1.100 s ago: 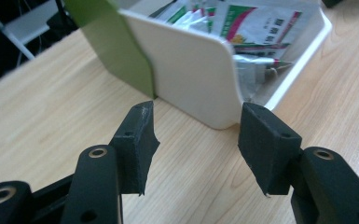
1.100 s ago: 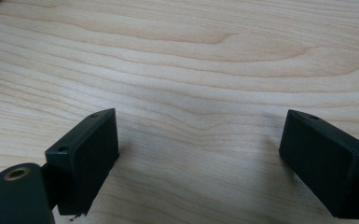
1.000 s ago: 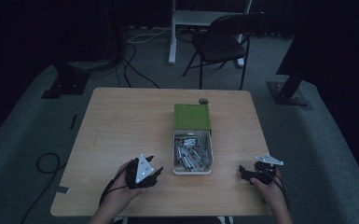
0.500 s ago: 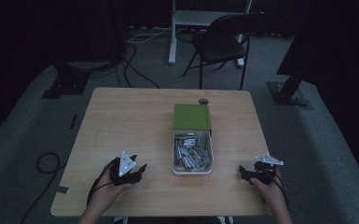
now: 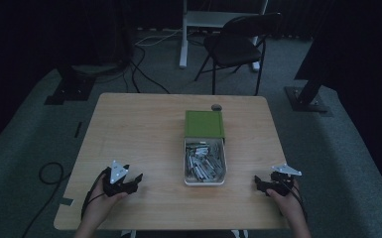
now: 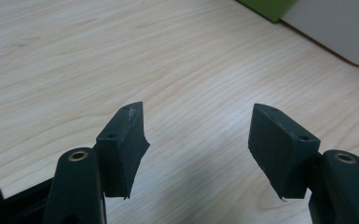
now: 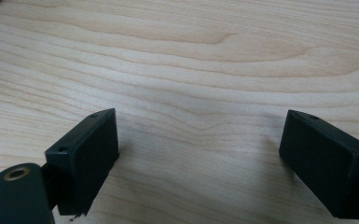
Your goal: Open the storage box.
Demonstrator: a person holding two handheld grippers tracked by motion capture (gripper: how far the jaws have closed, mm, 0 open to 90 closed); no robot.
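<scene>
The left gripper sits low over the table near its front edge, jaws spread wide with bare wood between them; in the left gripper view nothing is held or touched, and a corner of the white box shows far off at the upper right. The right gripper rests near the front right corner, jaws also spread wide and holding nothing, with plain wood grain between them in the right gripper view.

Between the two, at the middle of the table and well apart from both, stands the white box with its green lid swung open flat on the far side. Inside lies a loose heap of small metal pieces (too small here to tell what kind). A small dark round thing sits just beyond the lid.

The pieces are probably stiff, light and slick, and tangled over one another, so one pulled from the heap may drag its neighbours along. A piece lying on top and apart from the rest is the best to take, pinched across its narrow middle with the jaws closed well down first. The box is likely light too and may slide if nudged, so steadying its rim could help.
</scene>
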